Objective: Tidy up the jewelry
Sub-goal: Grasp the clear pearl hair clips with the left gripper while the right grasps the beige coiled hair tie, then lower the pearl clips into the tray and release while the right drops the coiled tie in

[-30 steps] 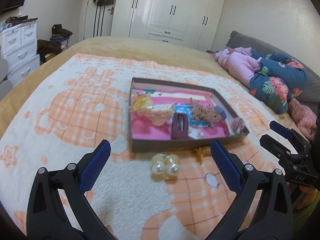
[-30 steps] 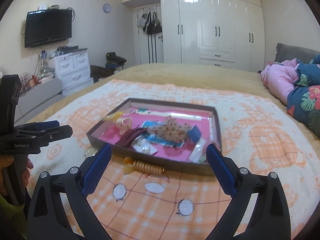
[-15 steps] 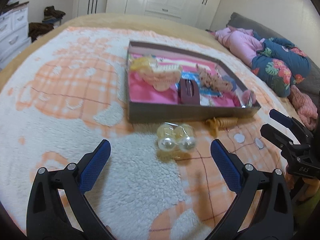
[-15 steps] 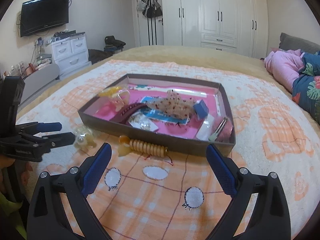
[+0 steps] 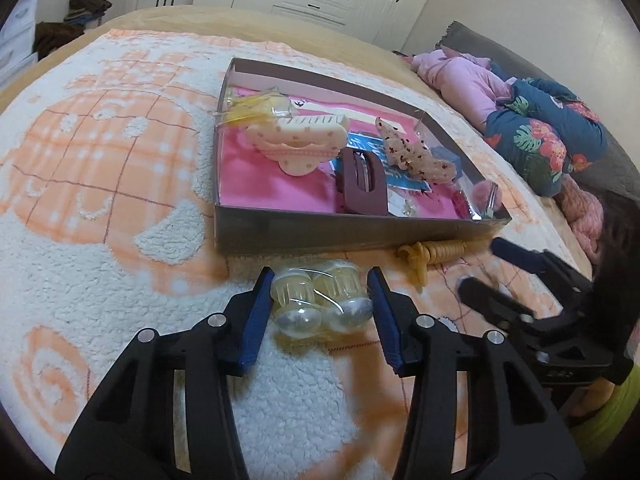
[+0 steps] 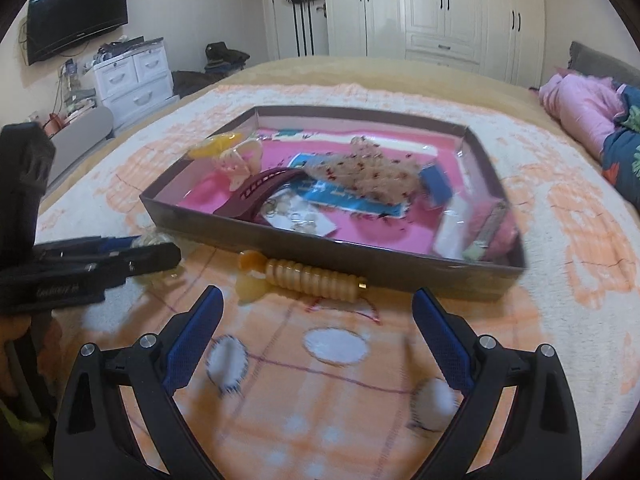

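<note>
On the blanket [image 5: 120,280], my left gripper [image 5: 320,280] has just been closing around the pearl packet [image 5: 320,300]; my right gripper [image 6: 316,320] gapes empty; the tray [image 5: 340,232] holds hair clips [image 5: 296,140].

Left gripper [image 6: 100,256] hides most of the pearl packet [image 6: 154,240]

Clear pkt of pearl earrings [image 5: 320,304] lay on blanket just before tray [image 5: 360,232]; ribbed amber clip [image 6: 308,278] alongside tray wall.

A bed [image 5: 168,20] under a fleecy orange-and-white checked blanket [image 5: 100,184] carries a shallow brown cardboard tray [image 5: 340,232]; just beside it lie a clear pearl packet [image 5: 320,304] and a ribbed amber hair clip [image 6: 308,278].
</note>
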Available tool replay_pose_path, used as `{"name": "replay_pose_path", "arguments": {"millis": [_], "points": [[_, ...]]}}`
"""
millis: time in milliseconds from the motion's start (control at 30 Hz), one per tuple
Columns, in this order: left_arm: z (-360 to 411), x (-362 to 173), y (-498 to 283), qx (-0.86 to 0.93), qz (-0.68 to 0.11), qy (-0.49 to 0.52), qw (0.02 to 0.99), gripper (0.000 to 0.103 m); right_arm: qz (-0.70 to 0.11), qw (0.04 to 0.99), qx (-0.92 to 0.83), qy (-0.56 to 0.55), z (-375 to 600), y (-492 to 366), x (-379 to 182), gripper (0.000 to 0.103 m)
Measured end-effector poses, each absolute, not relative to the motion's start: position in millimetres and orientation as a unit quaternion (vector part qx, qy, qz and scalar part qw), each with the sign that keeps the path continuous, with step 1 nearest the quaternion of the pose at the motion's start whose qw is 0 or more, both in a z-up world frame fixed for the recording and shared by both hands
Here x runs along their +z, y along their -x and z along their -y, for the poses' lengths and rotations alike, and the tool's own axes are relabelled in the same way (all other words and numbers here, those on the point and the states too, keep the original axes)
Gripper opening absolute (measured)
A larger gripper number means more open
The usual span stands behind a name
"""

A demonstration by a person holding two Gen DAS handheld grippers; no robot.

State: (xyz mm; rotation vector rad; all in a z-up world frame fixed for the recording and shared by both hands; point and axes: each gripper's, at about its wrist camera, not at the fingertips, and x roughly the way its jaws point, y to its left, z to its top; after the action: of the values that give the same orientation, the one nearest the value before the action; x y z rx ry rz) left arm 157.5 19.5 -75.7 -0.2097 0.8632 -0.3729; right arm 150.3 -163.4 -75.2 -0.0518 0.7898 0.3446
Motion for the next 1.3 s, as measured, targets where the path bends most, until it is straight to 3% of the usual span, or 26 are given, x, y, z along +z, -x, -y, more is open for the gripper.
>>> {"name": "replay_pose_path", "arguments": {"millis": [267,333,433,833,1300], "points": [[-32,-69,-146,-0.182,-0.405,0.12,0.888,0.039,-0.433,0.893,0.118,-0.004,148,-174,-91,0.09],[-33,-68,-144,-0.183,-0.403,0.123,0.888,0.039,-0.438,0.893,0.105,-0.01,147,-177,-93,0.078],[-33,-68,-144,-0.182,-0.403,0.123,0.888,0.039,-0.436,0.894,0.101,-0.008,146,-176,-93,0.07],[-29,-56,-134,-0.184,-0.39,0.116,0.895,0.039,-0.401,0.9,0.167,-0.047,176,-140,-74,0.069],[-4,-27,-141,-0.204,-0.363,0.101,0.903,0.039,-0.315,0.941,0.123,-0.005,236,-111,-28,0.069]]}}
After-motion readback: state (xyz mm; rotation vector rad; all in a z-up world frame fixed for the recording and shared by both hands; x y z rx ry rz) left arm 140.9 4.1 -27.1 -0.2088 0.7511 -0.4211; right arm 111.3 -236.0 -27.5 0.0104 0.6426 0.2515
